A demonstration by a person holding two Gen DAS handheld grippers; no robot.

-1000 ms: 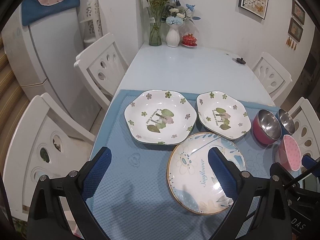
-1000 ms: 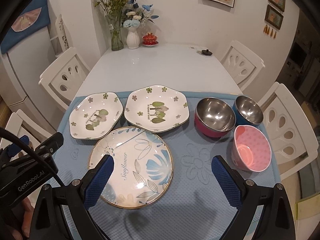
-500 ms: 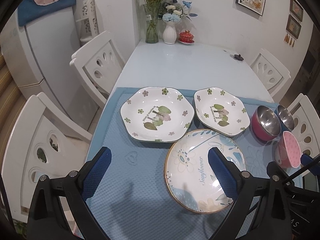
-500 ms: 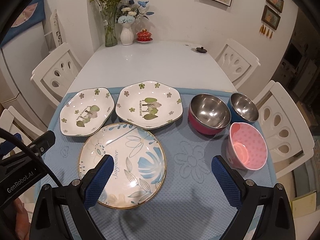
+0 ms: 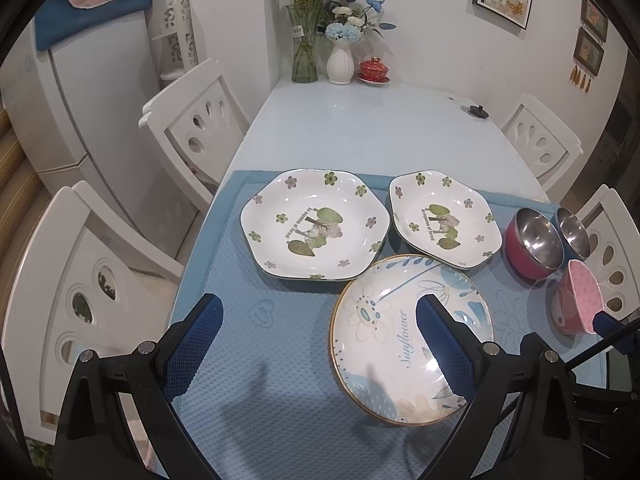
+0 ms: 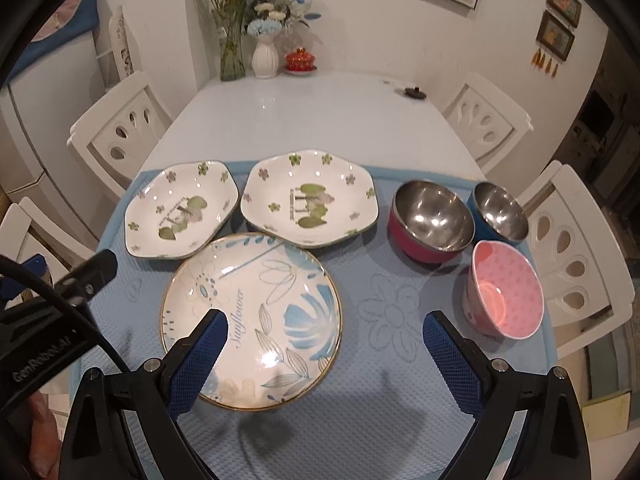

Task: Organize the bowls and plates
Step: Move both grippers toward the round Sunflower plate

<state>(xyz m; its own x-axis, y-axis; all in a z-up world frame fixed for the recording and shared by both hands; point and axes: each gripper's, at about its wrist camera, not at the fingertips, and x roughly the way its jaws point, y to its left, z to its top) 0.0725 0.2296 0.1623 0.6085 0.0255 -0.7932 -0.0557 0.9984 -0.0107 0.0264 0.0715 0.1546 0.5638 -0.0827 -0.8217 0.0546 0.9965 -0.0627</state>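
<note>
Grippers: left point(image 5: 318, 332), right point(image 6: 326, 340) | jaws apart, holding nothing | since 1.0 s ago: both views shifted slightly

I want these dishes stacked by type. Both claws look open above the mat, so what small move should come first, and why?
Probably lower the open left claw toward the left-hand white hexagonal floral plate. It matches the second hexagonal plate beside it, nothing rests on it, and it lies just ahead of that claw.

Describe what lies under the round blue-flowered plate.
The round plate rests on the blue mat; its far rim overlaps the two white plates' edges. The mat beneath it is hidden.
</note>
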